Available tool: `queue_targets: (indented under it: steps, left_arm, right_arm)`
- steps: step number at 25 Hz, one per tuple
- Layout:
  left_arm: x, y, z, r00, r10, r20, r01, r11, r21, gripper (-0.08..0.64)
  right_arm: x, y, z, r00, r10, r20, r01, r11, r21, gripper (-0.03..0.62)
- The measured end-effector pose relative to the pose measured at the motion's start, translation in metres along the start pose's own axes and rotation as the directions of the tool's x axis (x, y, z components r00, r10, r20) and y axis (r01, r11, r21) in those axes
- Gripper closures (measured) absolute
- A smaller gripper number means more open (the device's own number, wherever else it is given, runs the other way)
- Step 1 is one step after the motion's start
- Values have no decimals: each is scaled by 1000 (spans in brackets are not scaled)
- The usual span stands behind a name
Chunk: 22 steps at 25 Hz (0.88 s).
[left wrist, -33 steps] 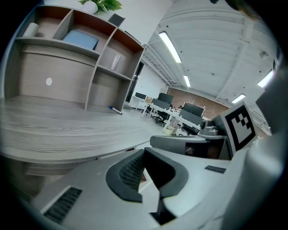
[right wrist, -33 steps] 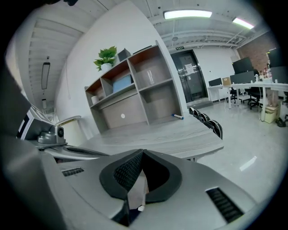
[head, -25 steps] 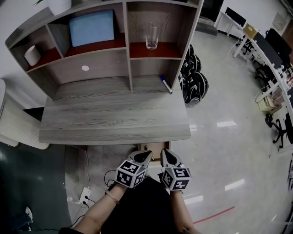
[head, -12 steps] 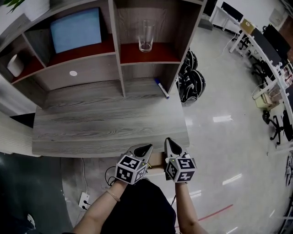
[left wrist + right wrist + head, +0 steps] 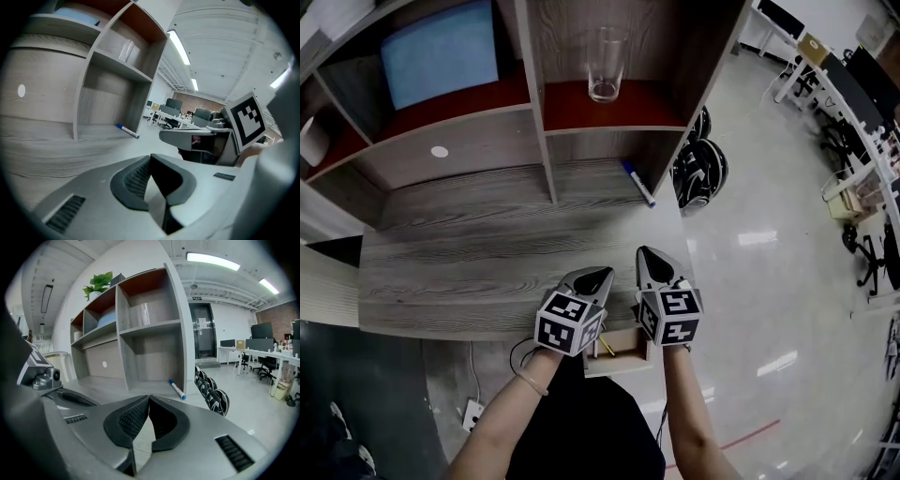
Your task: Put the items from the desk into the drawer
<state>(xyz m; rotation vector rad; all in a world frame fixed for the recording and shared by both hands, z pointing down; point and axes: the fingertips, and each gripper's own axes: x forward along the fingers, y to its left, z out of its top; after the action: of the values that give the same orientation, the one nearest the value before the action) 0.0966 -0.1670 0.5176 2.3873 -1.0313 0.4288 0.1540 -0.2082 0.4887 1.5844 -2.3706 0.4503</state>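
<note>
A white marker with a blue cap lies at the desk's back right, under the shelf unit. The grey wood desk is otherwise bare. An open wooden drawer sticks out below the desk's front edge, with a yellow stick-like thing inside. My left gripper and right gripper hover side by side over the desk's front right part, both shut and empty, well short of the marker.
A clear glass stands on the red shelf above the marker. A blue panel fills the shelf bay to its left. Black-and-white helmets lie on the floor right of the desk. A power strip sits on the floor underneath.
Both grippers have moved forward from above the drawer to over the desk's front part. The view has drawn closer to the desk and shelves.
</note>
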Motion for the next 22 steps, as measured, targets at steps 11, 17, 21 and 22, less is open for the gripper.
queue_targets:
  steps: [11, 17, 21, 22]
  left_arm:
    - [47, 35, 20, 1000, -8, -12, 8, 1000, 27, 534]
    - [63, 46, 22, 999, -31, -26, 32, 999, 33, 534]
    - [70, 59, 21, 999, -35, -35, 36, 999, 24, 533]
    - [71, 61, 21, 999, -37, -36, 38, 999, 19, 533]
  right_arm:
    - [75, -33, 11, 996, -53, -69, 41, 985, -170, 555]
    - [109, -53, 2, 991, -84, -108, 61, 978, -201, 545]
    - [132, -62, 5, 987, -113, -116, 84, 970, -229, 531]
    - [136, -64, 5, 985, -122, -120, 91, 968, -236, 528]
